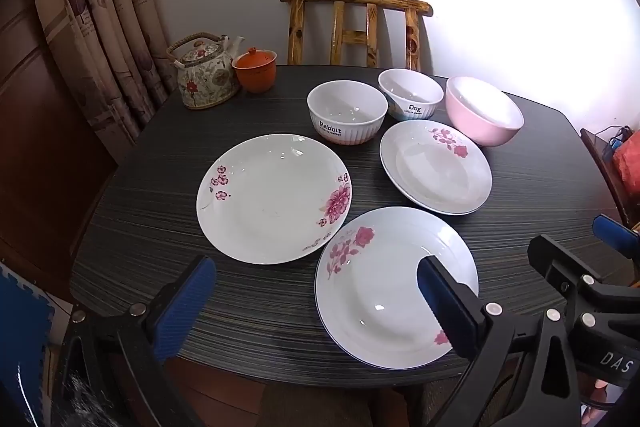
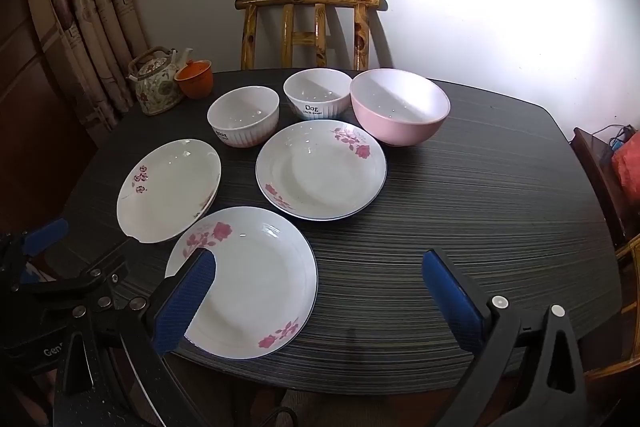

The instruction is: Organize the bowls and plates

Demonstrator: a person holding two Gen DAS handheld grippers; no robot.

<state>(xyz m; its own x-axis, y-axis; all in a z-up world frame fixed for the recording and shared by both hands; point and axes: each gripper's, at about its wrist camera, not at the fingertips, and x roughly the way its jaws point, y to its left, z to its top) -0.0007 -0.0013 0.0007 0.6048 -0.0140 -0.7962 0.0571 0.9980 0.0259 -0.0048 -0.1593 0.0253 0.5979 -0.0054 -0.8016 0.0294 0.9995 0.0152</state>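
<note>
The left gripper [image 1: 316, 301], black-framed with blue ribbed pads, hangs with its jaws spread wide and nothing between them, poised over the near edge of the dark striped round table [image 1: 160, 211]; the right gripper [image 2: 320, 295] is likewise released and empty. Nearest both lies a white rose-printed plate with a blue rim [image 1: 396, 287], overhanging the table's near edge slightly. Beyond it sit a white plate with magenta blossoms [image 1: 274, 199] and a second rose-printed plate [image 1: 436, 167], all apart from one another. Behind stand a white ribbed bowl lettered "Rabbit" [image 1: 347, 111], a white ribbed bowl lettered "Dog" [image 1: 411, 94] and a larger pink bowl [image 1: 484, 111]. The left view reads "Rabbit" fully and shows "DAS" on the other tool; the right view cuts that word off and shows "Gen". The table's right half [image 2: 480, 207] lies bare.
</note>
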